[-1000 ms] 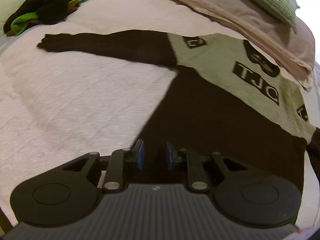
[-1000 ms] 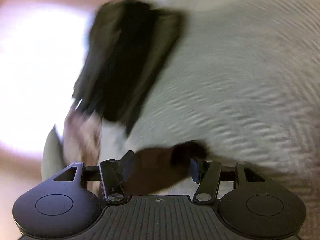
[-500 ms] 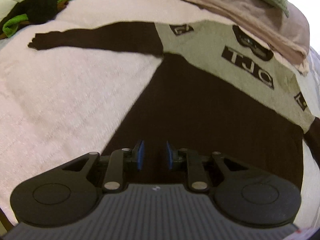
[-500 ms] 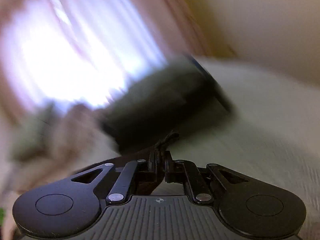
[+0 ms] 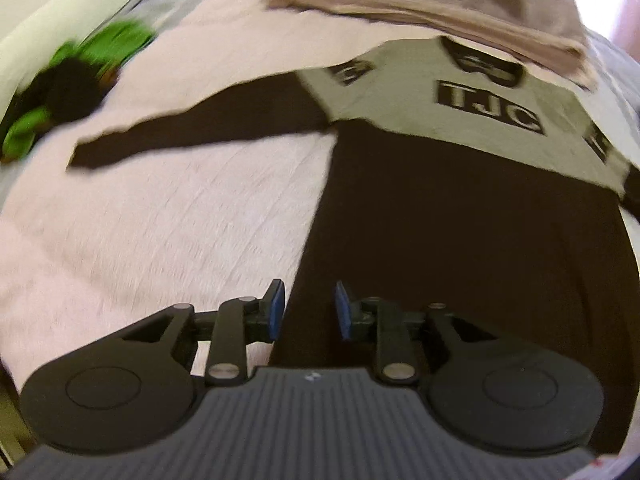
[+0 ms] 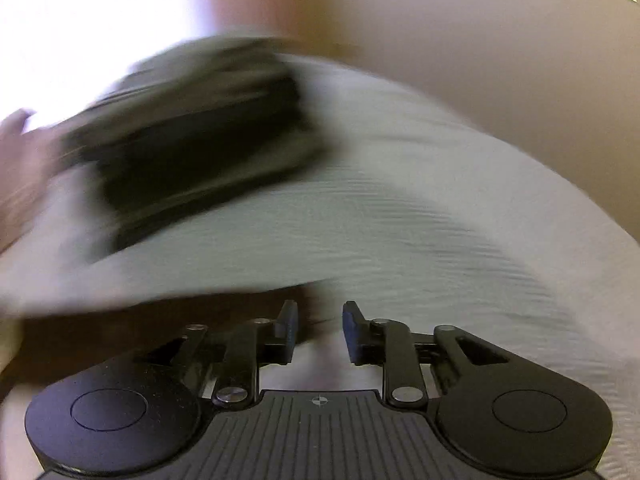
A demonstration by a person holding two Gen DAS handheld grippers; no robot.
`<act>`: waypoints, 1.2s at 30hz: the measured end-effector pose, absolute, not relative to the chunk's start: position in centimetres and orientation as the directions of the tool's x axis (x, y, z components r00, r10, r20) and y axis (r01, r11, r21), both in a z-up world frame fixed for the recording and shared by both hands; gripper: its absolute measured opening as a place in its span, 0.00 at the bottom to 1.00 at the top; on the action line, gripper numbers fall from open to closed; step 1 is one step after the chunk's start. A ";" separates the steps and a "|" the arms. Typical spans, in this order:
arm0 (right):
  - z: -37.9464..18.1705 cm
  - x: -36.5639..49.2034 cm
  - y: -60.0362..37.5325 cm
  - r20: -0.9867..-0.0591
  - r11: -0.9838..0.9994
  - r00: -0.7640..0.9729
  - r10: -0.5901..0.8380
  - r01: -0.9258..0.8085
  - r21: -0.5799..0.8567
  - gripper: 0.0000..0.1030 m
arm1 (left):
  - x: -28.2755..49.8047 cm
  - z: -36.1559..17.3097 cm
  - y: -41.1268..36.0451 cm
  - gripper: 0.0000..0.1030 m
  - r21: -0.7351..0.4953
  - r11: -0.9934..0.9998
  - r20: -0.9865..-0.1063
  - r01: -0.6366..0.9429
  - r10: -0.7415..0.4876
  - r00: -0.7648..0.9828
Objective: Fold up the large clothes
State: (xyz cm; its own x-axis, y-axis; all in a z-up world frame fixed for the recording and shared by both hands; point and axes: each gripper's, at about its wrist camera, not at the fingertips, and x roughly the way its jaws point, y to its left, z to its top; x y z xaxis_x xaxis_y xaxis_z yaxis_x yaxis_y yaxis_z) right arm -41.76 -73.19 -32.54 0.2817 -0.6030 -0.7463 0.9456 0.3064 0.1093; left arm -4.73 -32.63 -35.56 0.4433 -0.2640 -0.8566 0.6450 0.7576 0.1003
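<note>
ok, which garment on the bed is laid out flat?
The black and grey TJC sweater, sleeve out straight. The green and black garment at far left lies bunched.

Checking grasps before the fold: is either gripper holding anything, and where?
Nothing is held. Left gripper is open over the black-and-grey long-sleeved shirt; right gripper is open too.

On the pale bed [image 5: 160,216] lie a spread black-and-grey sweater [image 5: 460,208], green-black clothes [image 5: 72,84] and a beige blanket [image 5: 440,4].
</note>
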 end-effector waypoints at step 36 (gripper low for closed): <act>-16.8 -30.9 -41.5 -0.867 0.567 0.455 -0.203 0.777 0.275 0.50 | -11.6 -17.9 -21.9 0.64 0.047 0.421 -0.868 0.906 -0.431 0.245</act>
State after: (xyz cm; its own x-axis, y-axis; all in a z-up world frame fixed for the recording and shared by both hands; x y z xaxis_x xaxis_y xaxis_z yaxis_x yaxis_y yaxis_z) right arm -30.88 -41.50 -16.77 0.4553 -0.2032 -0.8668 0.7766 0.5667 0.2751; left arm -11.63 -21.86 -17.86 0.2454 -0.4312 -0.8683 0.9059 0.4209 0.0470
